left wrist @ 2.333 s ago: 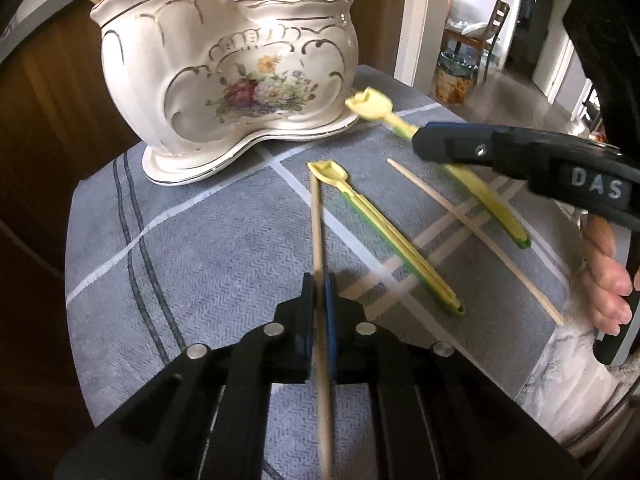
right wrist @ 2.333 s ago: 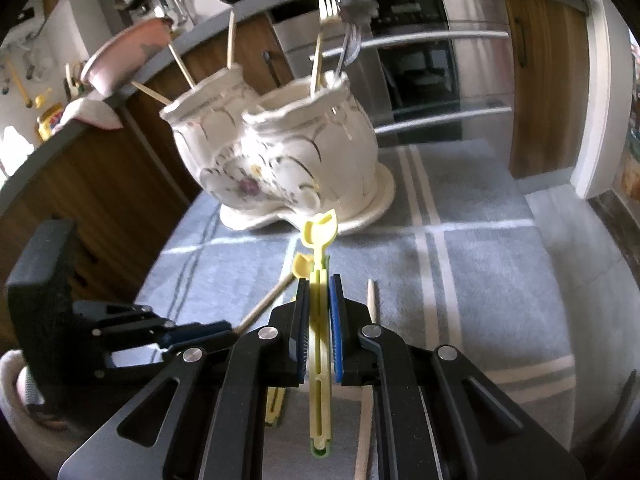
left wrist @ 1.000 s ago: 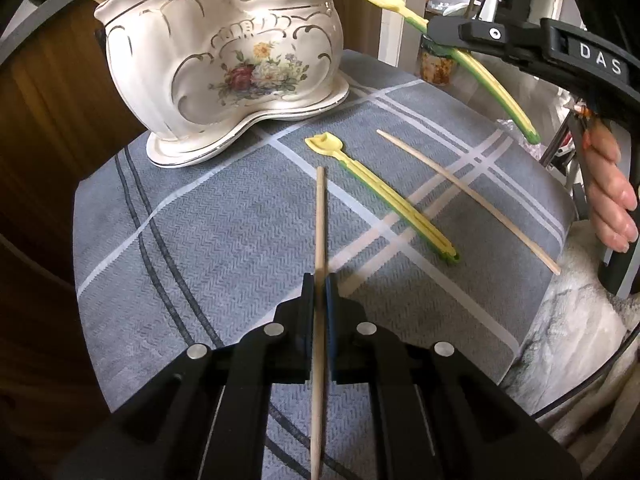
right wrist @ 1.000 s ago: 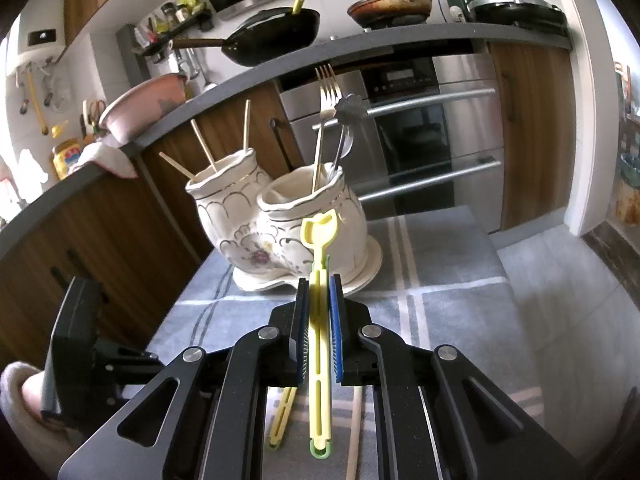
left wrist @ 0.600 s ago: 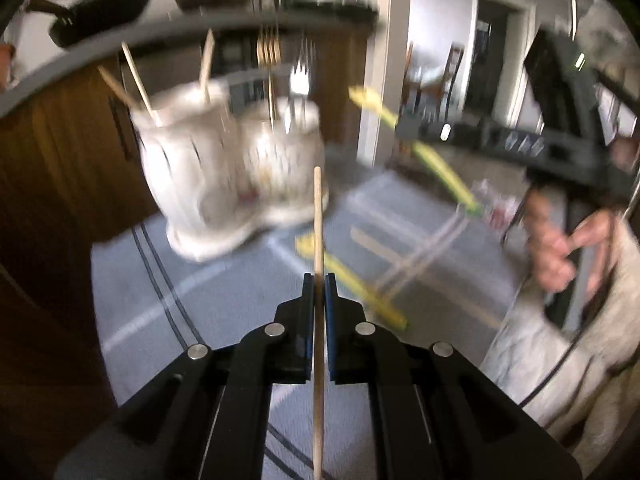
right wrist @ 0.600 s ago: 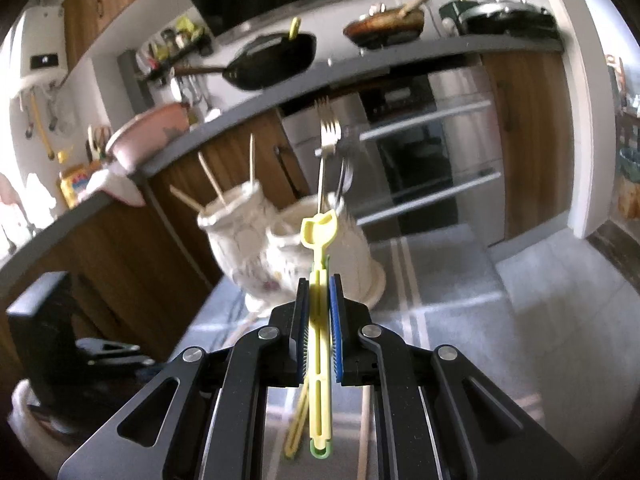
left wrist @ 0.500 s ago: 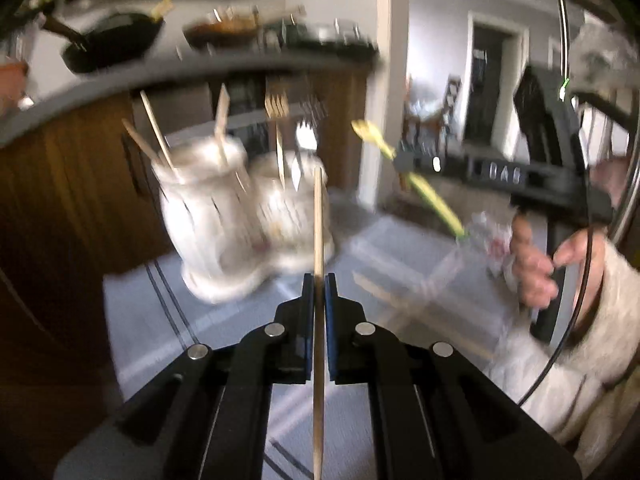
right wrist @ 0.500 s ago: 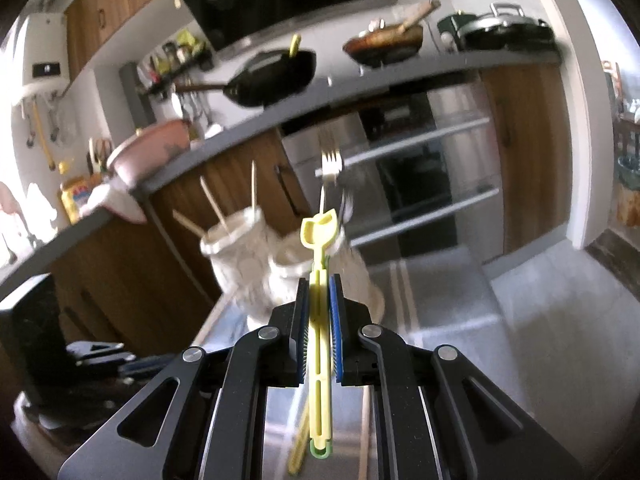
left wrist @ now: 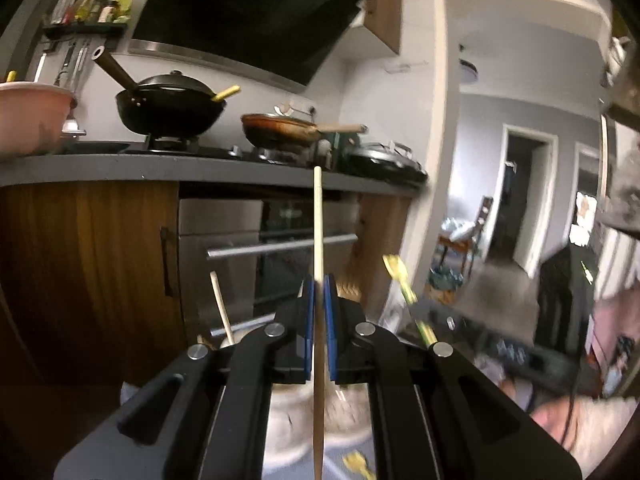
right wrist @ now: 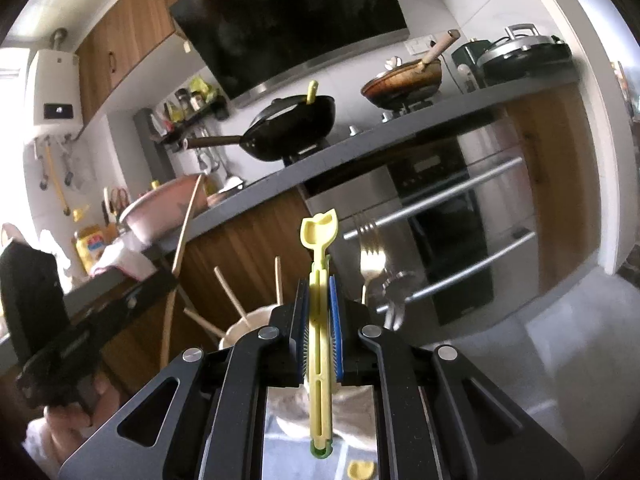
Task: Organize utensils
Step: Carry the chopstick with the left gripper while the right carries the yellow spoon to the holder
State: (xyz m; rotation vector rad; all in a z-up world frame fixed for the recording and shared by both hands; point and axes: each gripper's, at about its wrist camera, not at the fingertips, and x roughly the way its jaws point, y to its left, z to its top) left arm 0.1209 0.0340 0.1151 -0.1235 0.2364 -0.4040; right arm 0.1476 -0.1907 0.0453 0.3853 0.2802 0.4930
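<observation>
chopstick [left wrist: 318, 240]: upright between pads, tip up | left gripper [left wrist: 319, 312]: clamped on it, near level, above white holder [right wrist: 256, 322] | yellow utensil [right wrist: 320, 256]: scoop end up | right gripper [right wrist: 319, 320]: clamped on it

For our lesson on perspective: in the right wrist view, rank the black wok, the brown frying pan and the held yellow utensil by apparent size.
1. yellow utensil, longest, but nearest the camera
2. black wok
3. brown frying pan

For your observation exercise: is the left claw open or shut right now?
Shut. In the left wrist view, the left claw's blue pads press both sides of the wooden chopstick, which stands upright between them.
</observation>
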